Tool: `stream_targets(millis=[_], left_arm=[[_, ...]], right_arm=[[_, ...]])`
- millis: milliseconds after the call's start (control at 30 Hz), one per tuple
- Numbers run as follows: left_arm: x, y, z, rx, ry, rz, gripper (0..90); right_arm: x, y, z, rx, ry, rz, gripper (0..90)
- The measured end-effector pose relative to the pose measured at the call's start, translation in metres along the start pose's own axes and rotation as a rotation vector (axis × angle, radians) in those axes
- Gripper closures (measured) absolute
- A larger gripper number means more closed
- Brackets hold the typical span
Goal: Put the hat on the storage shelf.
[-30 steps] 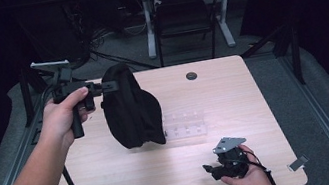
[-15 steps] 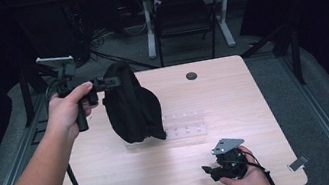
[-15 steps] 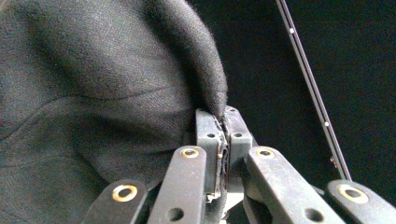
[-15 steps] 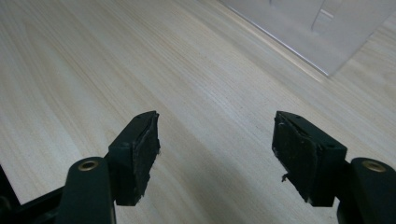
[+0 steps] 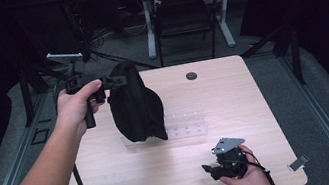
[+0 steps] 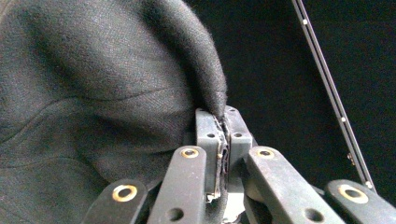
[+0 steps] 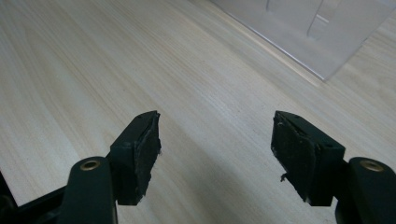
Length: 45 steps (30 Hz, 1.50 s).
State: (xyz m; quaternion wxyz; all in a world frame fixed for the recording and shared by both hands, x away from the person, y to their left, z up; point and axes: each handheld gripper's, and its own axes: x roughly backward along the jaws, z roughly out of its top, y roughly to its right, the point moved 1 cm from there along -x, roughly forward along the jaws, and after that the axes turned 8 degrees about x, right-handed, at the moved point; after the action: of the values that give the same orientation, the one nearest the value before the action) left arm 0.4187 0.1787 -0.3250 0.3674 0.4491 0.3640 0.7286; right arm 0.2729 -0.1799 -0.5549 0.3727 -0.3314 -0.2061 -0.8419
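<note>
Woolly black cloth (image 5: 134, 105) hangs bunched, pinched by left tool (image 6: 222, 122).

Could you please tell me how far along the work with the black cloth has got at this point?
Done: the left tool is shut on an edge of the black cloth and holds it up, its lower end hanging at the clear plastic tray.
In hand: the cloth hangs over the table.
Left: the right tool sits open and empty low over the wood, so any second grip or folding probably lies ahead.
</note>
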Motion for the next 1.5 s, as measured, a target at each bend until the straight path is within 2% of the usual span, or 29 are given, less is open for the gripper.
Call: stream_targets(millis=[200, 300, 433, 500, 633, 733, 767, 867, 933, 1000, 1133, 1500], left_arm=[[-0.007, 0.005, -0.001, -0.012, -0.002, 0.0, 88.3], [-0.012, 0.006, -0.001, -0.017, -0.002, -0.005, 88.3], [-0.018, 0.009, 0.001, -0.02, 0.001, -0.006, 88.3], [-0.02, 0.01, 0.002, -0.021, -0.002, -0.001, 88.3], [-0.025, 0.013, 0.002, -0.031, -0.004, 0.006, 88.3], [-0.029, 0.014, 0.001, -0.036, -0.008, -0.001, 88.2], [-0.03, 0.014, 0.001, -0.041, -0.01, -0.001, 88.2], [-0.032, 0.016, -0.001, -0.042, -0.015, -0.004, 88.2], [-0.033, 0.016, -0.002, -0.049, -0.017, -0.004, 88.2], [-0.034, 0.017, -0.002, -0.046, -0.017, -0.007, 88.2], [-0.034, 0.016, -0.003, -0.045, -0.018, -0.011, 88.2], [-0.032, 0.014, -0.003, -0.041, -0.016, -0.007, 88.0]], right_arm=[[0.002, 0.002, 0.003, 0.022, 0.01, -0.01, 36.1], [0.004, 0.002, 0.008, 0.012, 0.027, -0.019, 40.3], [0.006, 0.003, 0.013, -0.013, 0.051, 0.001, 44.9], [0.008, 0.004, 0.016, -0.015, 0.052, 0.002, 45.7], [0.01, 0.005, 0.021, -0.007, 0.093, 0.005, 48.0], [0.014, 0.005, 0.027, 0.03, 0.111, -0.001, 51.6], [0.013, 0.004, 0.029, 0.032, 0.135, 0.016, 52.1], [0.013, 0.002, 0.037, 0.059, 0.13, 0.001, 52.0], [0.011, 0.0, 0.044, 0.104, 0.151, -0.018, 52.6], [0.009, -0.001, 0.052, 0.077, 0.132, 0.007, 53.7], [0.005, -0.002, 0.069, 0.068, 0.144, 0.041, 64.9], [-0.002, 0.003, 0.089, 0.042, 0.159, 0.066, 70.3]])
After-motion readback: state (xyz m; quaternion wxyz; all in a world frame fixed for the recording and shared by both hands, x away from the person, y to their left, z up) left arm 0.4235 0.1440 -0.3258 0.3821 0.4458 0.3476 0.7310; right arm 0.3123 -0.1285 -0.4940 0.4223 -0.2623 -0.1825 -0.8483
